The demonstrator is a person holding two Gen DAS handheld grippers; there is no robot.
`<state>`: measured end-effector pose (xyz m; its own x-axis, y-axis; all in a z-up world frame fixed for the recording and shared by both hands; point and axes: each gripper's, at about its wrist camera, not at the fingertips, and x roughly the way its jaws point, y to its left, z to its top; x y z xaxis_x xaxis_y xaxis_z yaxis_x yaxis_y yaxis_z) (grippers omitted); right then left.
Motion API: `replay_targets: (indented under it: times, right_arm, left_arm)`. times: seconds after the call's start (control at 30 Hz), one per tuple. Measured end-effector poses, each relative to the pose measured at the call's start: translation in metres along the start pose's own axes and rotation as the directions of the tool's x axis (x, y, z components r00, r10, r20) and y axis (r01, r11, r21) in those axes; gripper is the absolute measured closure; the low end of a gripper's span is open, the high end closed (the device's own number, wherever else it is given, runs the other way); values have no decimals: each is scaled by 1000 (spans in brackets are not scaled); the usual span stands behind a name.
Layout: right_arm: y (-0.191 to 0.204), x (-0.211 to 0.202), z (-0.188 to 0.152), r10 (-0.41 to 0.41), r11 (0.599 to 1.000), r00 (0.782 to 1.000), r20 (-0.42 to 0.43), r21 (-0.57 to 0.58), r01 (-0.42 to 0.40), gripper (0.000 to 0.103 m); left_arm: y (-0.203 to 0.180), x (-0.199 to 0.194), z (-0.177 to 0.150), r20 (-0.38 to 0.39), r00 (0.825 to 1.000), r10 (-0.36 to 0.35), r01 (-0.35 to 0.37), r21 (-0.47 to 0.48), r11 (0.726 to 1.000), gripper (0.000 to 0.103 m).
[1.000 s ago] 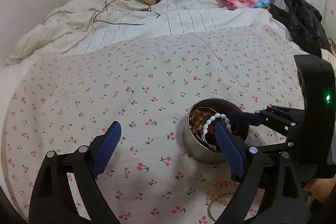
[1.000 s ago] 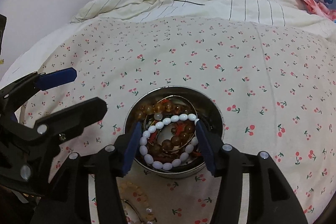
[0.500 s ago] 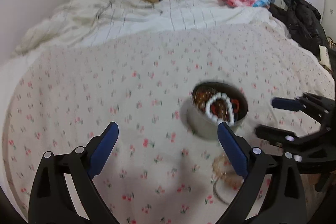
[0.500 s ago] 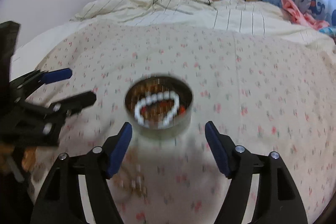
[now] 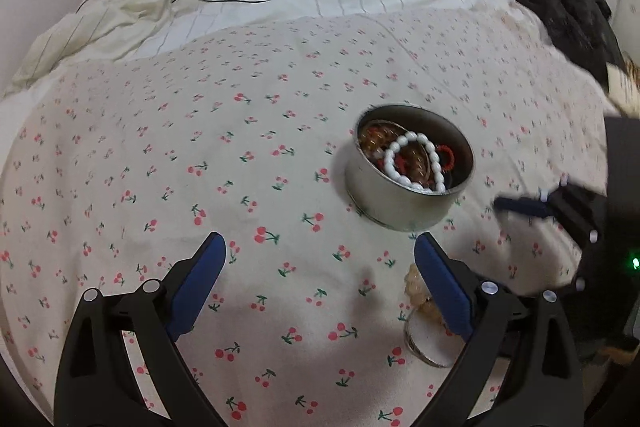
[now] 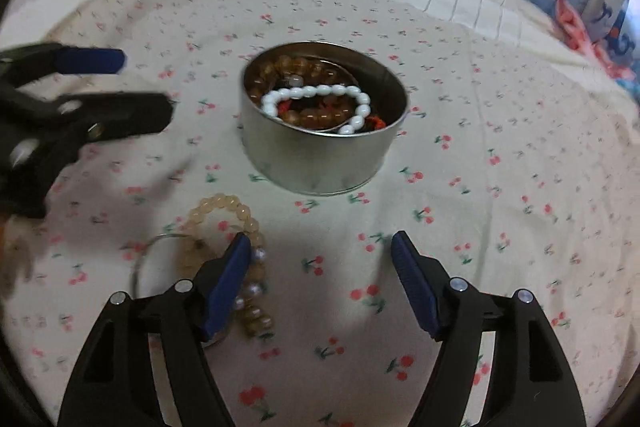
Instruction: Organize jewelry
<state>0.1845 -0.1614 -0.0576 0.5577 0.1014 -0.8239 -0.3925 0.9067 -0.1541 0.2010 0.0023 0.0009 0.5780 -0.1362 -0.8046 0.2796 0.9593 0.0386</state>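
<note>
Cherry-print bedsheet (image 6: 480, 107), item: round metal tin (image 6: 320, 155) holding white bead bracelet (image 6: 316, 93); right gripper (image 6: 320, 267) jaws opening, left gripper (image 5: 320, 267) jaws apart, both empty; risk: loose amber bead bracelet (image 6: 224, 211) snagging, tin tipping.

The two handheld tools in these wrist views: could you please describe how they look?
Both match. The left tool and the right tool each have two matt black, triangular openwork fingers with silver rivets at the joints. The inner faces carry long blue pads. In the left wrist view the right tool's black body shows a small green light. No cables or sleeves are visible.
</note>
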Motion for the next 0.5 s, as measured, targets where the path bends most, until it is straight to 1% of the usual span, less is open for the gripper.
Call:
replay_targets:
  times: [0.07, 0.17, 0.27, 0.37, 0.5]
  right_arm:
    - [-6, 0, 0, -79, 997, 997, -4, -4, 79, 25]
    - [-22, -2, -4, -132, 991, 991, -26, 22, 132, 25]
    - [-36, -2, -7, -139, 989, 989, -42, 50, 141, 25]
    - [-39, -1, -7, -134, 989, 990, -46, 52, 137, 25]
    - [-38, 1, -7, -132, 990, 990, -45, 49, 134, 24]
  left_arm:
    - [-8, 1, -2, -9, 1000, 1, 0, 43, 999, 12]
    - [-21, 2, -6, -26, 1000, -12, 15, 110, 994, 12]
    - [-34, 3, -10, -35, 999, -10, 16, 174, 985, 11]
    - [-46, 4, -14, -33, 999, -2, 9, 224, 974, 11]
    - [-52, 4, -16, -35, 999, -12, 20, 230, 973, 11]
